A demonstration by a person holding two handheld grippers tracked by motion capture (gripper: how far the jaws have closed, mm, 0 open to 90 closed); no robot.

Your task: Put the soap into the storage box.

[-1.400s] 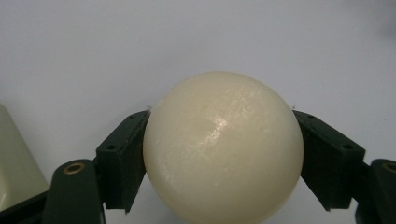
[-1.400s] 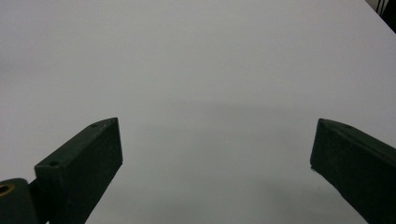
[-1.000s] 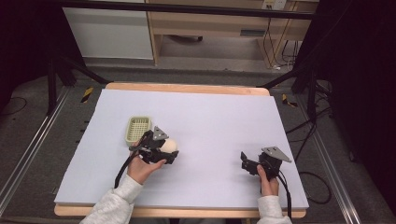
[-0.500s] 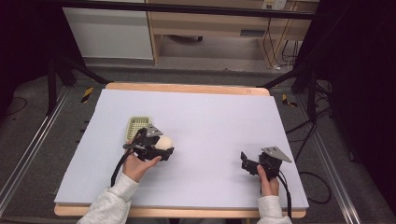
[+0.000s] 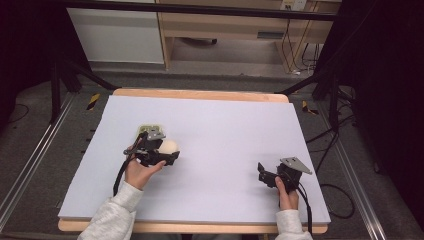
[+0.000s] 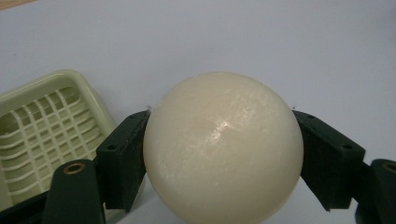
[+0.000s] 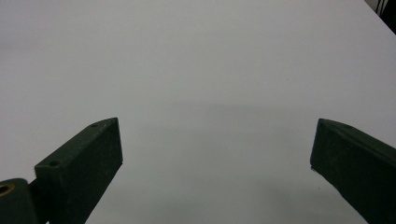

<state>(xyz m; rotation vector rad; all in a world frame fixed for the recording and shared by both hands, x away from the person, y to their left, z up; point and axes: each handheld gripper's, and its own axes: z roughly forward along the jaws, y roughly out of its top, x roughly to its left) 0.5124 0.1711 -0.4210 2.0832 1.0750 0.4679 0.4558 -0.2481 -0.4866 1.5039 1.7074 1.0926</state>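
A cream-white ball [image 6: 223, 147] sits clamped between the two black jaws of my left gripper [image 5: 167, 152], which is shut on it; in the high view the ball [image 5: 169, 146] shows at the table's left middle. A pale green slotted tray [image 6: 44, 133] lies just beside the left jaw, and in the high view the tray [image 5: 146, 128] is mostly hidden behind the gripper. My right gripper [image 5: 263, 174] rests low at the front right, open, with nothing but bare white surface between its jaws [image 7: 215, 163].
The white table top [image 5: 235, 135] has a wooden rim. Metal rails run along both sides of the floor, and a wooden cabinet [image 5: 240, 30] stands beyond the far edge. Cables trail from both grippers toward the front edge.
My left gripper, still holding the ball, has shifted toward the far left and now covers most of the green tray. The right gripper has stayed put.
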